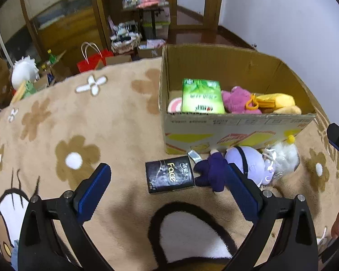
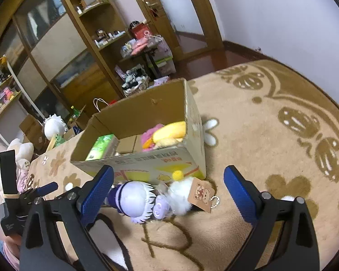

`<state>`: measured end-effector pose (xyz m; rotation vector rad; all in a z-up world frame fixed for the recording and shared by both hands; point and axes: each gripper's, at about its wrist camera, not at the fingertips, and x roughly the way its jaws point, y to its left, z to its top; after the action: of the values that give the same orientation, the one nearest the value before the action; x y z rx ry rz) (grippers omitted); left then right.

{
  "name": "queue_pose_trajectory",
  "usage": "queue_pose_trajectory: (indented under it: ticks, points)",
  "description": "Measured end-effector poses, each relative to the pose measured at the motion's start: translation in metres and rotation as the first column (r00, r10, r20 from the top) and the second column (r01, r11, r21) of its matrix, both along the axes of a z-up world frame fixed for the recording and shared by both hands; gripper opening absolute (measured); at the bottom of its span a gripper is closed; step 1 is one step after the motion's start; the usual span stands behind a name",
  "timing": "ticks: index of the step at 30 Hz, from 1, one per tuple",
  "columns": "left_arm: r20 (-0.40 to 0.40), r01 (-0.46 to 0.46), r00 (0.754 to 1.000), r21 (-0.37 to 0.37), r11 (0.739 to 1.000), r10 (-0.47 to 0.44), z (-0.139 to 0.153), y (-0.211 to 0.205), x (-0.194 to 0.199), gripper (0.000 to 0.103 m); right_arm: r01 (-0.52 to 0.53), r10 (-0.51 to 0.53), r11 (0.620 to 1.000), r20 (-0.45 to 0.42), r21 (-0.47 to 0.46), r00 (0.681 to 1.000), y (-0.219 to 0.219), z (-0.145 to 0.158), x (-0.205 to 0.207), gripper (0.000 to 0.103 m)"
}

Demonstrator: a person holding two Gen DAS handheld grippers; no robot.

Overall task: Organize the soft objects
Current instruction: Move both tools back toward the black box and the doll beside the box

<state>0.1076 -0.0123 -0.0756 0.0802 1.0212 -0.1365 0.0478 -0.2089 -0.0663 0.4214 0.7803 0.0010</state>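
While both grippers are hanging wide and empty, left gripper (image 1: 167,187) is facing the black pack (image 1: 170,176); purple doll (image 2: 133,199) and white plush (image 2: 180,194) are lying against the box (image 2: 147,161), awaiting right gripper (image 2: 168,192); several soft items are already sitting inside.

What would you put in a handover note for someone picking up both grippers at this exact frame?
Left gripper: open, empty, above the blanket near the black tissue pack.
Right gripper: open, empty, facing the purple-haired doll and white fluffy toy.
Done: the cardboard box already holds a green tissue pack, pink plush and yellow plush.
Left: the doll, the fluffy toy and the black pack lie on the blanket in front of the box. The doll looks like the closest next pick for the right gripper.
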Motion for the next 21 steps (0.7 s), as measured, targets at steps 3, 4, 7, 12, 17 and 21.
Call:
queue_pose_trajectory:
  ticks: [3, 4, 7, 12, 17, 21]
  points:
    - [-0.022, -0.009, 1.000, 0.009, 1.000, 0.009, -0.009, 0.000, 0.007, 0.099, 0.009, -0.009, 1.000, -0.023, 0.013, 1.000, -0.002, -0.009, 0.006, 0.102]
    - [-0.033, -0.012, 0.999, 0.013, 1.000, 0.012, -0.013, -0.001, 0.010, 0.099, 0.011, -0.011, 1.000, -0.031, 0.016, 0.999, -0.003, -0.013, 0.008, 0.102]
    - [-0.071, -0.019, 0.997, 0.007, 1.000, 0.019, -0.021, 0.001, 0.017, 0.099, 0.015, -0.013, 1.000, -0.055, 0.025, 0.998, -0.005, -0.022, 0.013, 0.102]
    - [-0.108, -0.037, 0.993, 0.005, 0.999, 0.037, -0.033, 0.002, 0.025, 0.099, 0.027, -0.024, 0.999, -0.088, 0.026, 0.996, -0.009, -0.036, 0.021, 0.102]
    - [-0.135, -0.053, 0.989, 0.007, 0.999, 0.054, -0.044, 0.003, 0.034, 0.099, 0.035, -0.031, 0.999, -0.122, 0.034, 0.992, -0.009, -0.050, 0.027, 0.102]
    - [-0.159, -0.062, 0.985, 0.005, 0.998, 0.062, -0.052, 0.005, 0.042, 0.099, 0.041, -0.035, 0.998, -0.146, 0.041, 0.989, -0.010, -0.060, 0.032, 0.102]
